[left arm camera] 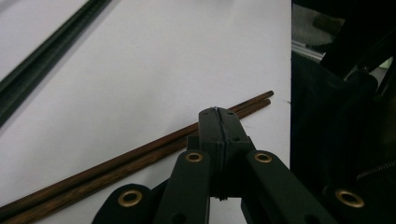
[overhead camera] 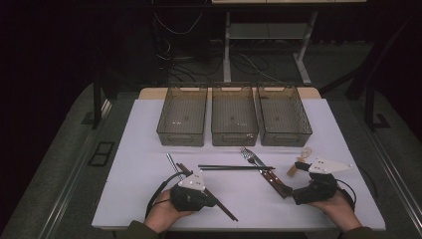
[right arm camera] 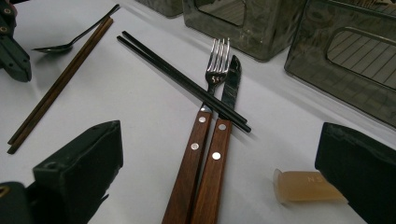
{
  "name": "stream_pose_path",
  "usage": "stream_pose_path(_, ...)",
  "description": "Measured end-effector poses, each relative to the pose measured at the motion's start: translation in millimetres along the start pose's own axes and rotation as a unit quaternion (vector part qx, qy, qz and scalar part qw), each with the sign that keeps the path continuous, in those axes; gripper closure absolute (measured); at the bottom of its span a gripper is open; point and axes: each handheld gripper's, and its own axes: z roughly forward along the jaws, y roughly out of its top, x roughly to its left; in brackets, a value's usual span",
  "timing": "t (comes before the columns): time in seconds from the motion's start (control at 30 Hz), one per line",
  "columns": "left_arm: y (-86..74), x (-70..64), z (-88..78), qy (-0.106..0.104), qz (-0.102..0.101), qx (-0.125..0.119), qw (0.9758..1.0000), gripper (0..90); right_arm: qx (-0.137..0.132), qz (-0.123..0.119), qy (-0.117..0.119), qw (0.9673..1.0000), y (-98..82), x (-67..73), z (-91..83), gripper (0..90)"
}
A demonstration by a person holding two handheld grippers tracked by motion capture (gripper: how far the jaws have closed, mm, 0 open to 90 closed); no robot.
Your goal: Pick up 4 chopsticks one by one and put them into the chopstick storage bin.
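Sorting barely begun: three bins (overhead camera: 234, 119) at 12 o'clock lie bare; left gripper (left arm camera: 218, 116) clenched (jaws meeting over brown chopsticks (left arm camera: 140, 156), nothing visibly pinched); right gripper (right arm camera: 224, 186) released above fork (right arm camera: 215, 65) and knife (right arm camera: 231, 86).

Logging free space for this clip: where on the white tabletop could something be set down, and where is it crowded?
Bare patches: the table's left strip beside the left bin, and the right strip beside the right bin. Crowded: the front middle, where brown chopsticks, black chopsticks, fork and knife lie between the grippers.
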Motion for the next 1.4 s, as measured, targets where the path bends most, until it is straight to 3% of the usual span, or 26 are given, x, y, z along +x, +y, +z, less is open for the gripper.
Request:
stream_pose_path(0.37,4.6,-10.2,16.0,0.000,0.002,0.012,0.9999,89.0,-0.001,-0.001,0.001,1.0000,0.1,0.0,-0.1,1.2)
stream_pose_path(0.77,9.6,-14.0,28.7,0.002,0.024,0.025,0.9994,89.1,-0.002,0.001,0.000,1.0000,0.3,0.2,-0.6,1.2)
stream_pose_path(1.4,18.4,-16.1,39.8,0.007,0.027,0.021,0.9994,89.0,-0.002,0.001,0.000,1.0000,0.4,0.2,-1.0,1.1)
